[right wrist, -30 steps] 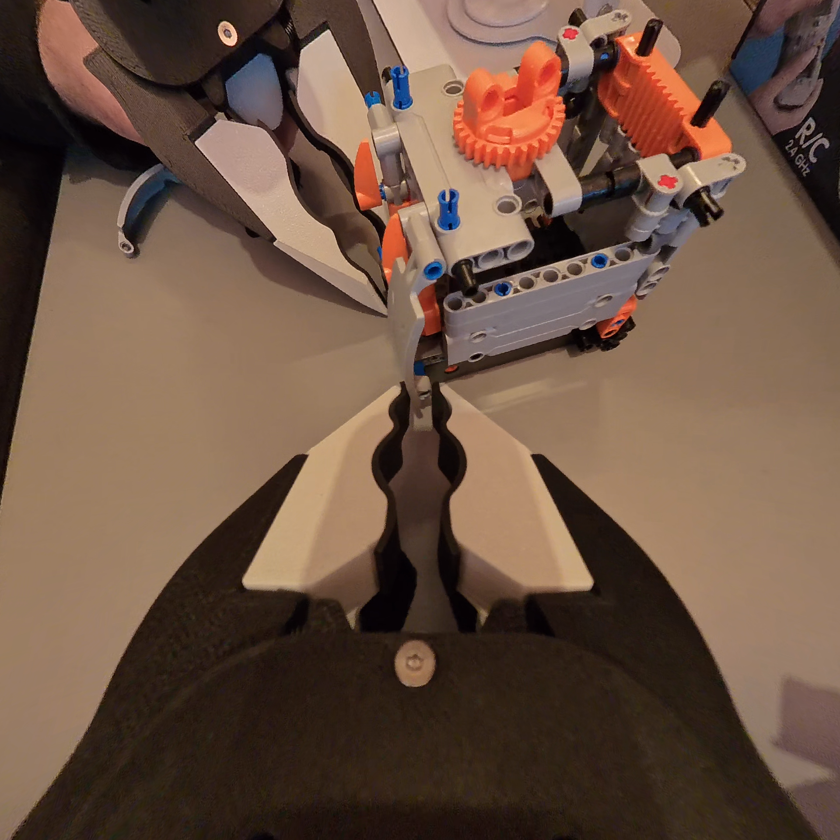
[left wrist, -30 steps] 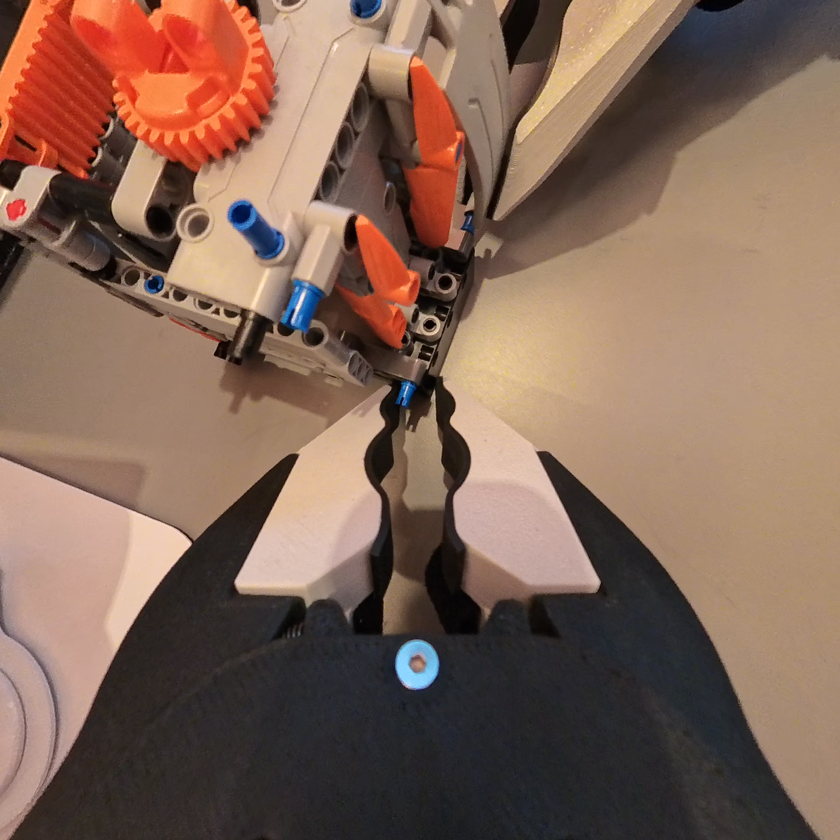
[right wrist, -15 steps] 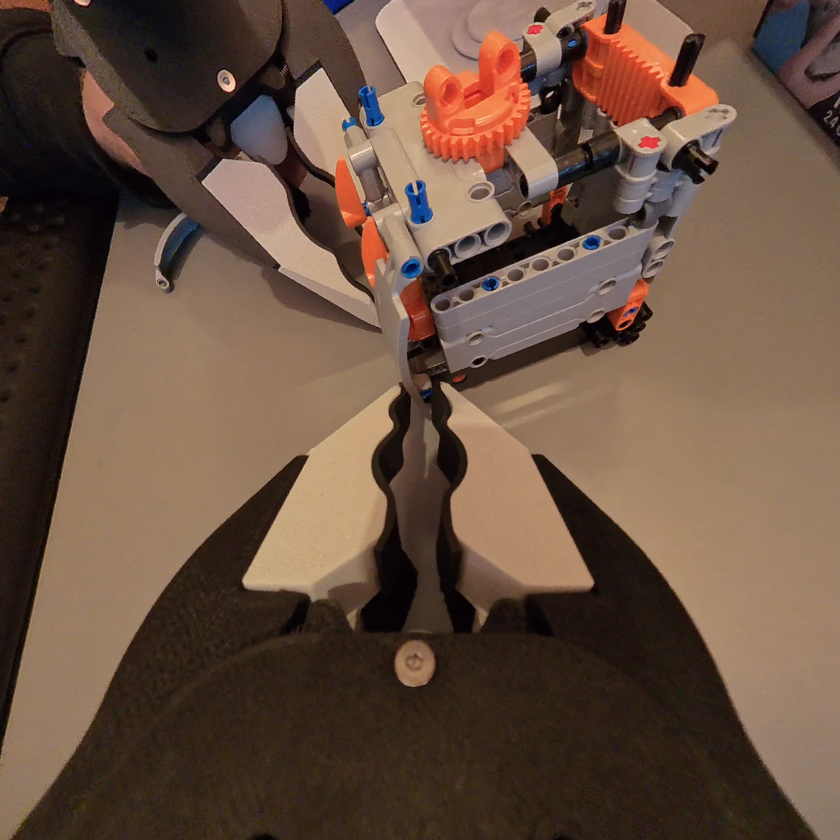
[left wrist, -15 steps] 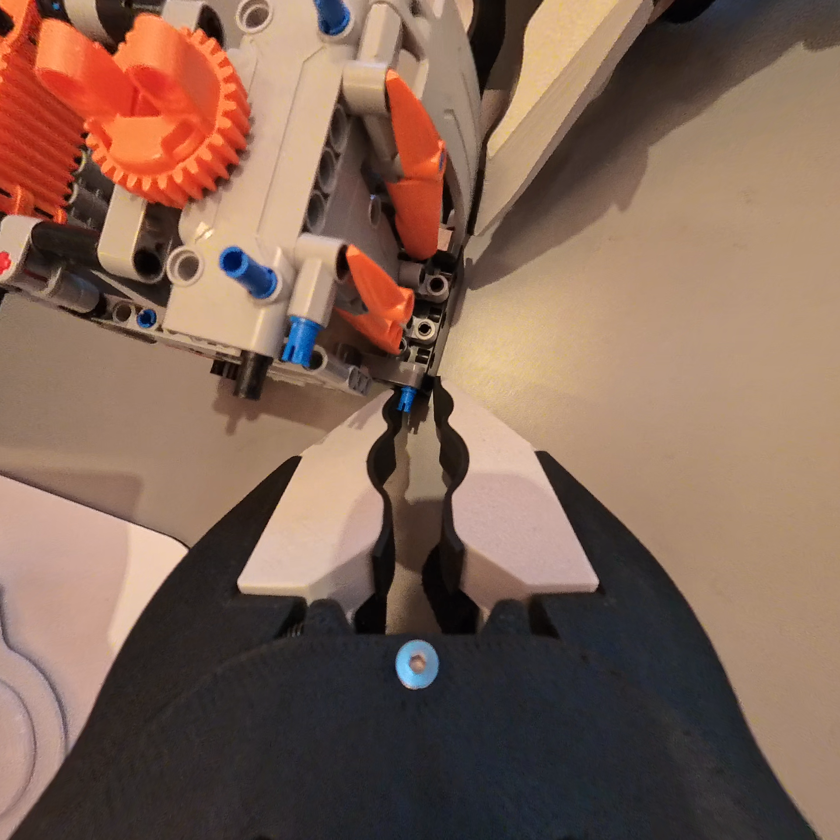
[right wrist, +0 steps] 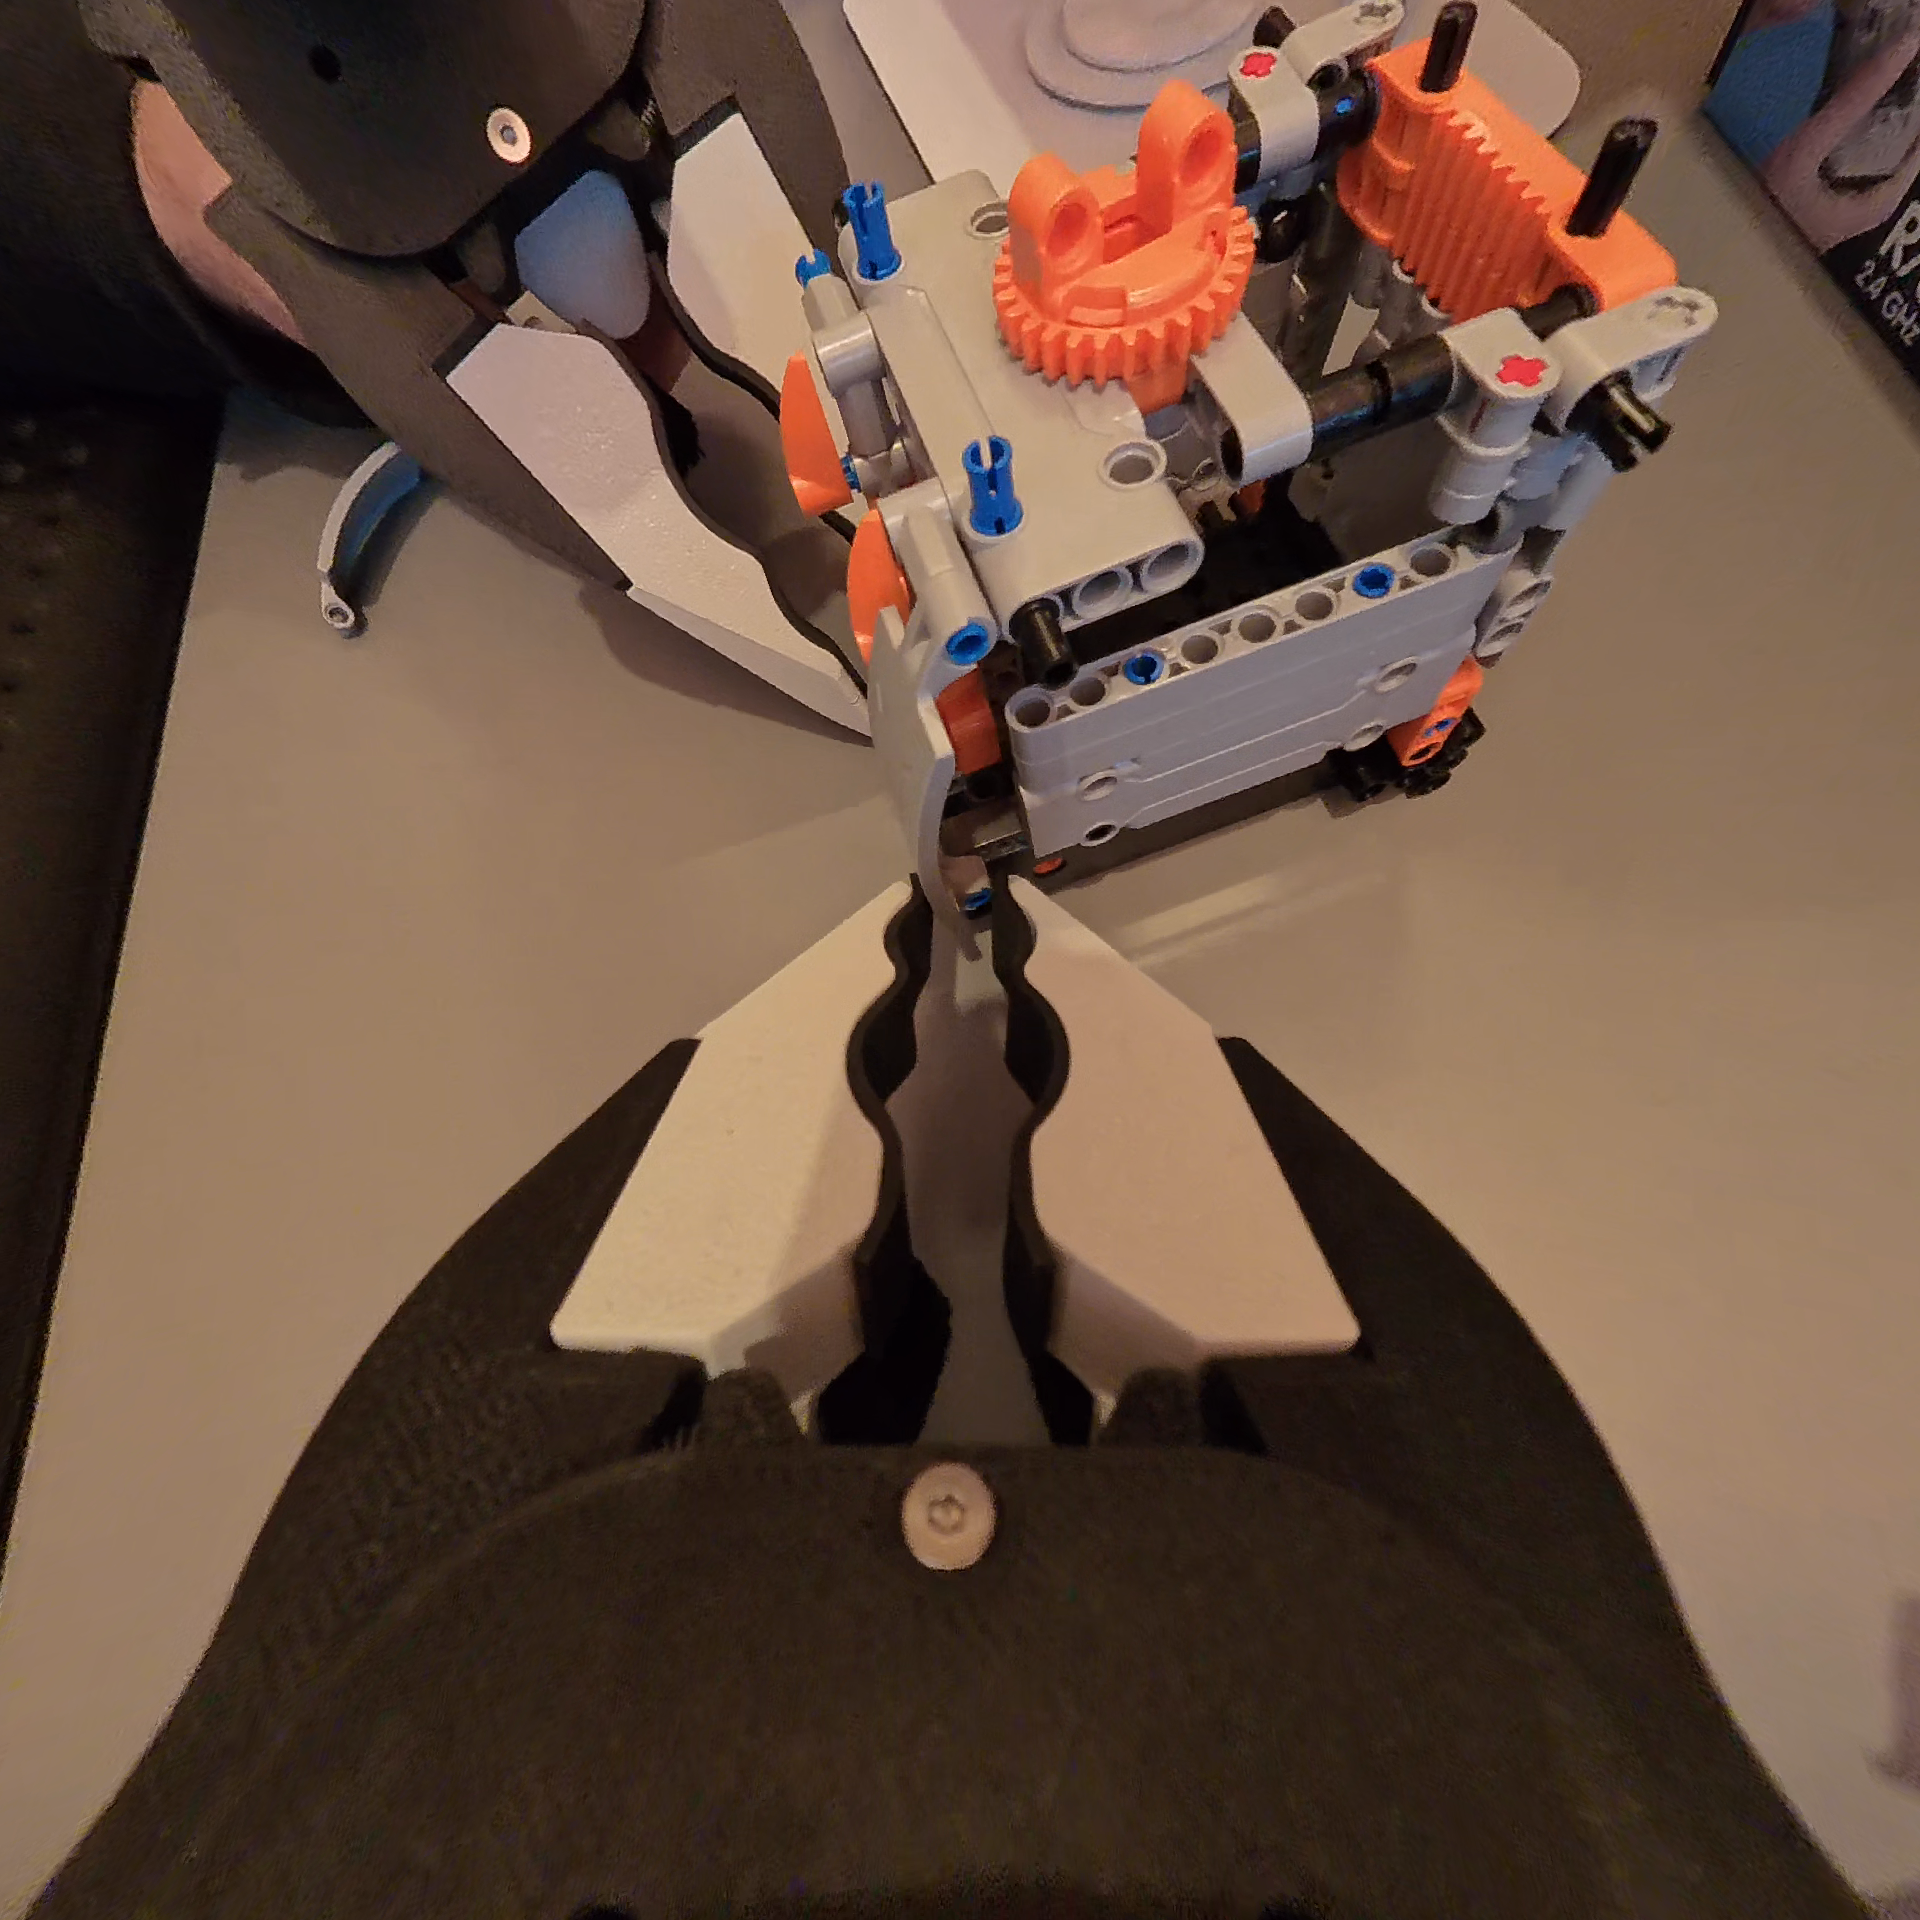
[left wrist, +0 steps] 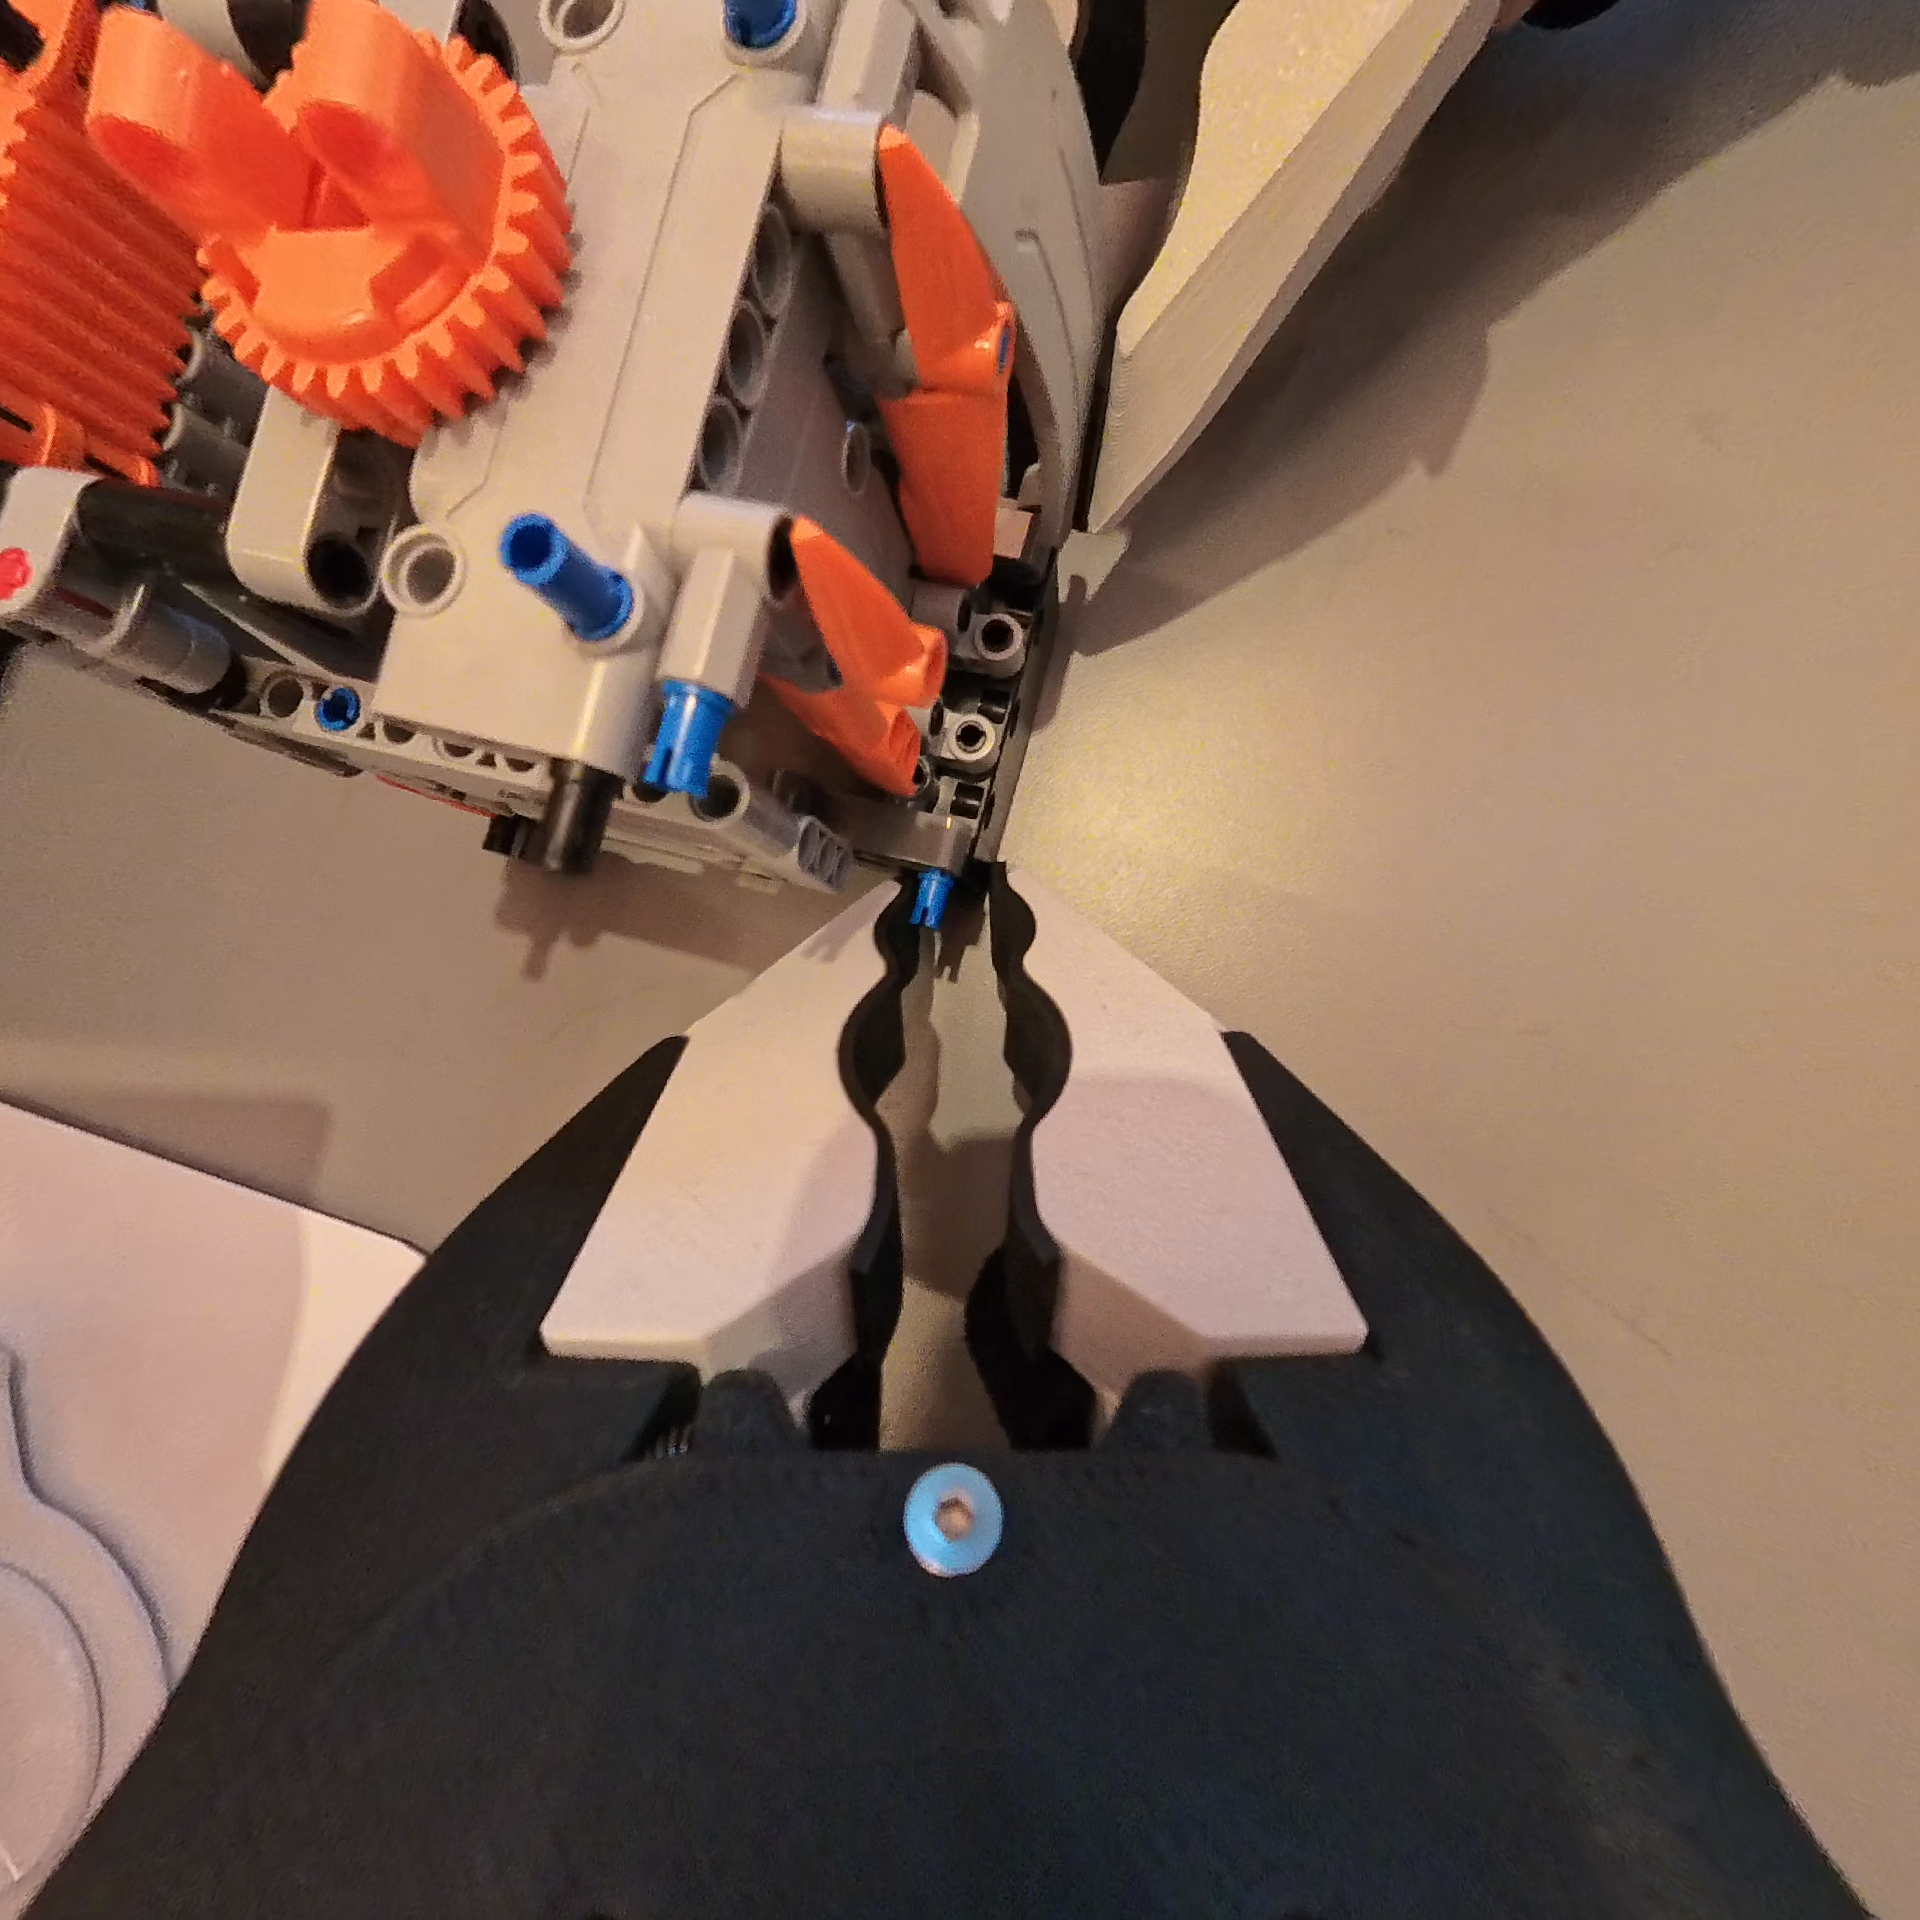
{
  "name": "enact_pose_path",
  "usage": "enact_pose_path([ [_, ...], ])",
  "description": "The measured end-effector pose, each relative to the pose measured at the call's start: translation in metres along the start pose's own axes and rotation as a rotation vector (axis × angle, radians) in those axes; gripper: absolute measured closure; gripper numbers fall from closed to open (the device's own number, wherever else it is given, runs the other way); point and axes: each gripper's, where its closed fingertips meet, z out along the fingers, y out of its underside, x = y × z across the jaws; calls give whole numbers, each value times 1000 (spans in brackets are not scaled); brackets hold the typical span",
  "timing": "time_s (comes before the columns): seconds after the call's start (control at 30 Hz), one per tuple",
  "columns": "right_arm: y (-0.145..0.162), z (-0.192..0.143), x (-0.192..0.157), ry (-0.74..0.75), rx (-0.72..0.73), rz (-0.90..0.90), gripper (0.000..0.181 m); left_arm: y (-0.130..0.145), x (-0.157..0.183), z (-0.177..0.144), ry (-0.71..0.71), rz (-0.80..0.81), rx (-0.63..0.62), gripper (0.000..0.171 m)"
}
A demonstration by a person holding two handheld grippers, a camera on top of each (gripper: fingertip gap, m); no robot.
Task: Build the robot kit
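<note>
A wide, pale grey counter (right wrist: 1455,1195) carries everything in view. On it sits a boxy model built from toy construction beams (right wrist: 1226,665), grey with orange and black parts, standing near the counter's far side in the right wrist view and filling the upper left of the left wrist view. Behind it lies a white flat pad with a raised round disc (right wrist: 1122,42), and at the far right edge stands a dark printed box (right wrist: 1829,145). The left tongs (left wrist: 951,904), black with white fingers, come at one lower corner of the model; their wavy black pads stand a narrow gap apart, and a small blue pin (left wrist: 932,896) at that corner sits just between the tips, though whether the pads press on it cannot be told. The right tongs (right wrist: 961,904) meet the model from another side; their tips are drawn close around the lower end of a curved grey panel (right wrist: 914,717) on the model's corner, with a blue pin end beside it, and they appear to pinch that panel. On top of the model sits an orange toothed gear (right wrist: 1127,270), and beside it an orange ribbed block (right wrist: 1475,177). Two upright blue pins (right wrist: 989,483) stick up from the grey top plate. Left of the model, a loose curved grey piece (right wrist: 358,530) lies on the counter, beside the left tongs.
</note>
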Motion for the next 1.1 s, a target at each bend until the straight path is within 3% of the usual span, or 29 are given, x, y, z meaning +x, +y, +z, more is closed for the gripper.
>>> enact_pose_path([
  [0.5, -3, 2, 4, 49, -23, 9, 172, 2, 2, 0, -3, 9, -32, 164],
  [0.6, -2, -4, 6, 85, -56, 43, 145, 2, 2, -1, -8, -3, -32, 164],
  [0.73, -4, -20, 8, 190, -77, 52, 146, 1, 10, -3, 20, -15, -20, 164],
  [0.9, -8, -28, -1, 202, -43, 101, 144, 1, 21, -4, 45, -7, -24, 160],
  [1.1, -15, -33, -14, 221, -35, 118, 135, 7, 26, -42, 125, -7, -11, 156],
])
